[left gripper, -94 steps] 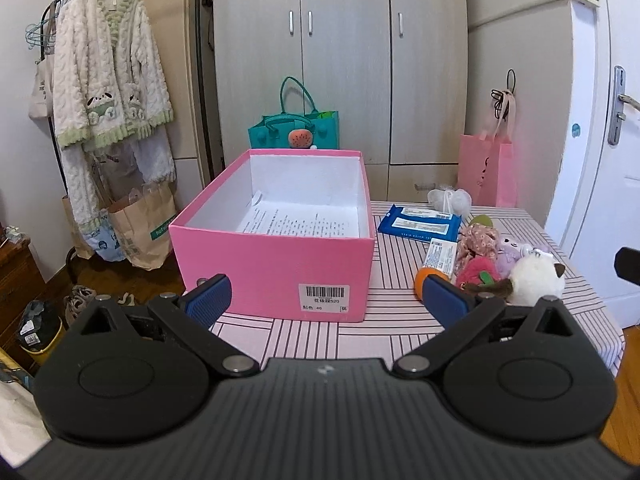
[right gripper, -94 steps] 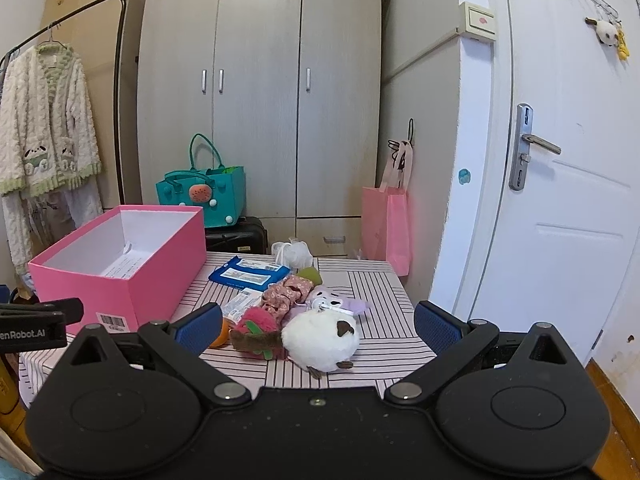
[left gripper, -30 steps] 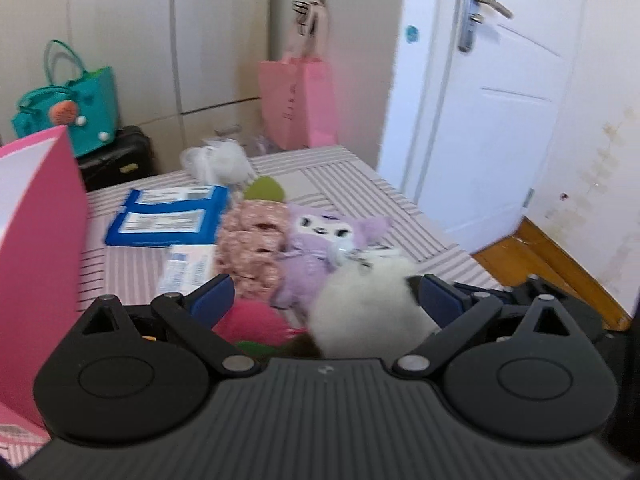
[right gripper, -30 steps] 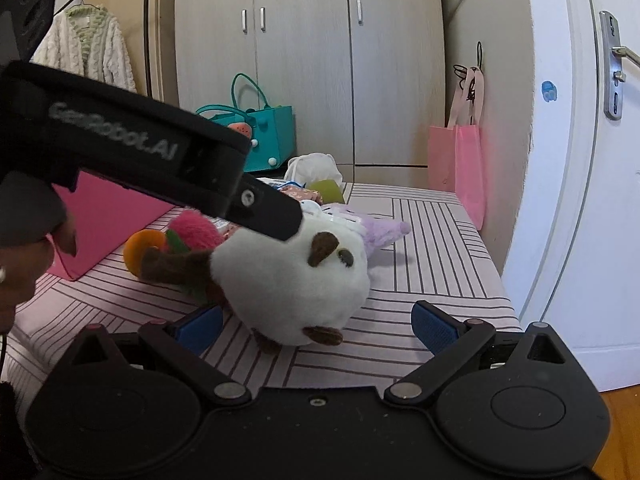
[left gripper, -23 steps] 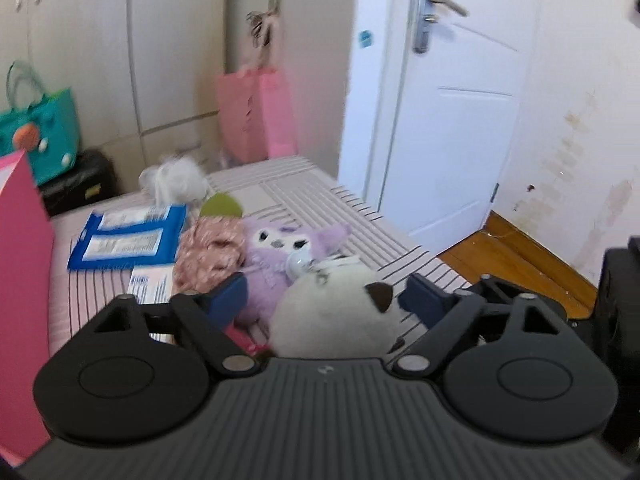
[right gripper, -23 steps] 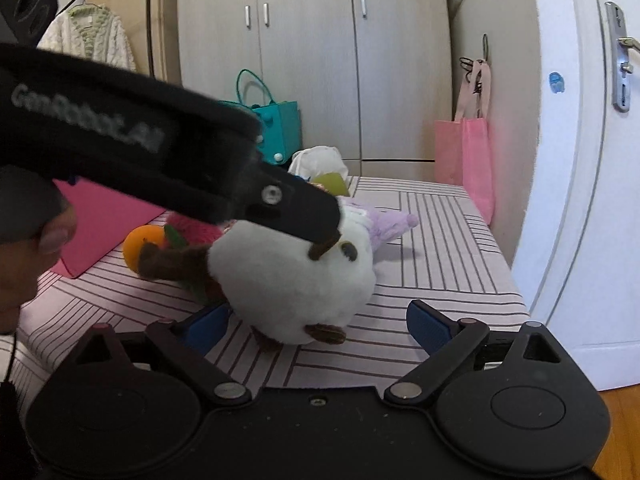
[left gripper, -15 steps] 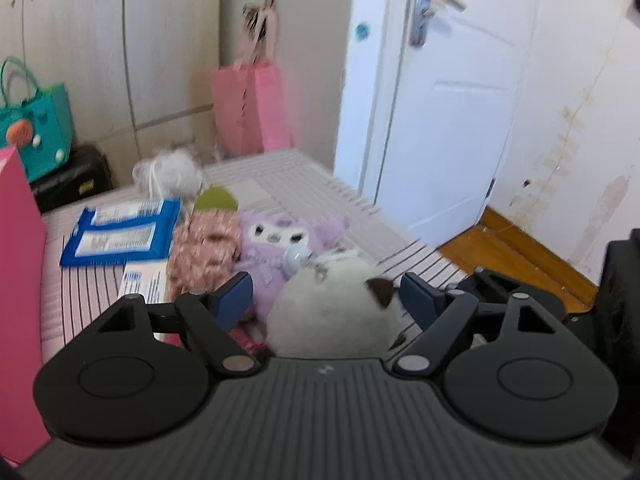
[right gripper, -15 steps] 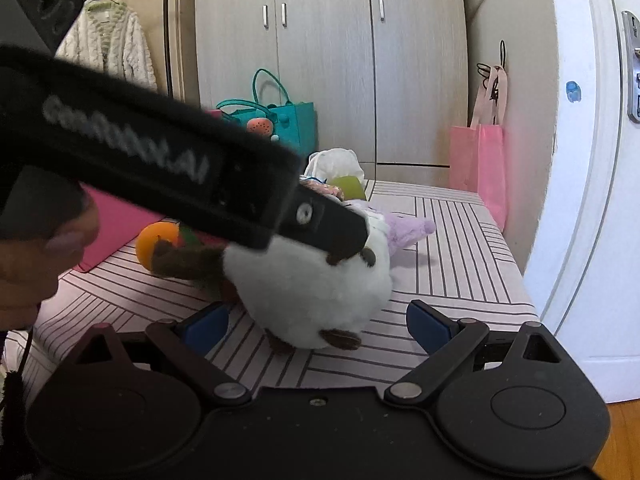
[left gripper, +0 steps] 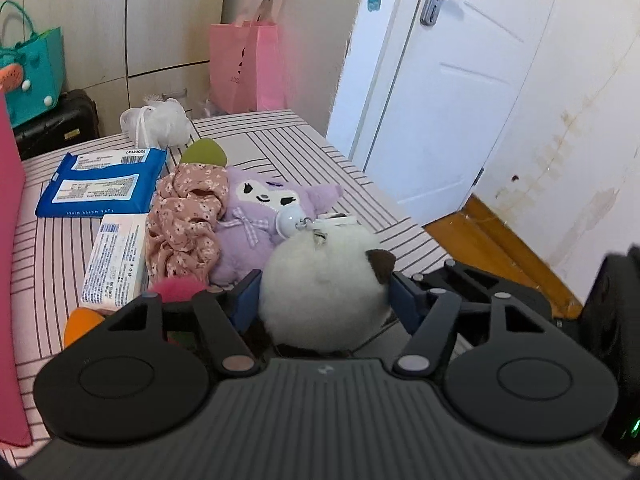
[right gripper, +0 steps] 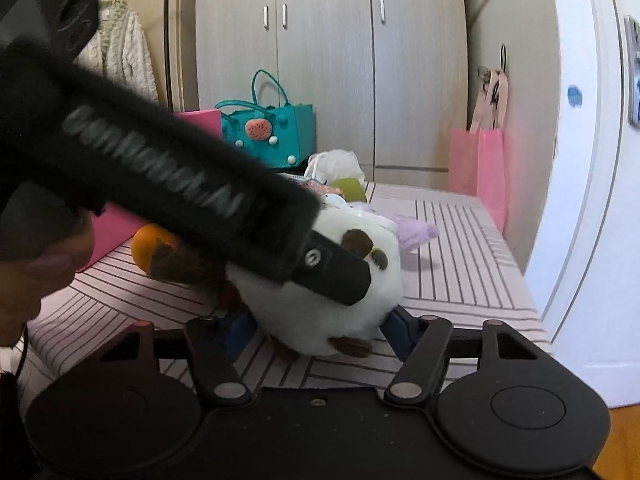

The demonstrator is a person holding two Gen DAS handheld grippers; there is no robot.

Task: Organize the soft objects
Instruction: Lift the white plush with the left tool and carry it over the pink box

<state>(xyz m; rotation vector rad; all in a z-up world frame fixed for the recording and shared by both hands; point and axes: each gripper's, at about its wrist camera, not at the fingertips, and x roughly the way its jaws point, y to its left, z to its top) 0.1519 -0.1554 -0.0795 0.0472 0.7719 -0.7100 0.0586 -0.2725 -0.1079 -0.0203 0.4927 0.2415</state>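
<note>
While both tools crowd the near corner of the striped table point(left gripper: 280, 136), the white round plush point(left gripper: 324, 292) sits between two pairs of blue pads at once. Left gripper point(left gripper: 324, 300): jaws have just been closing, now about half spread, pads flush against the plush's flanks, fur bulging above them. Right gripper point(right gripper: 316, 330): jaws also just closing, pads pinching the plush low on either side; the left tool's black body crosses over the plush in this view. Plush rests on the table near the door-side edge, brown ear up, brown tail toward the orange ball point(right gripper: 150, 246). Just behind it, touching: purple plush point(left gripper: 260, 216) with a keychain bell, floral scrunchie point(left gripper: 186, 216) beside that. Pink fuzzy toy point(left gripper: 178, 288) just left. Blue wipes pack point(left gripper: 102, 184) and white tissue pack point(left gripper: 114, 256) lie farther left; pink box point(left gripper: 10, 280) at the left edge.
</note>
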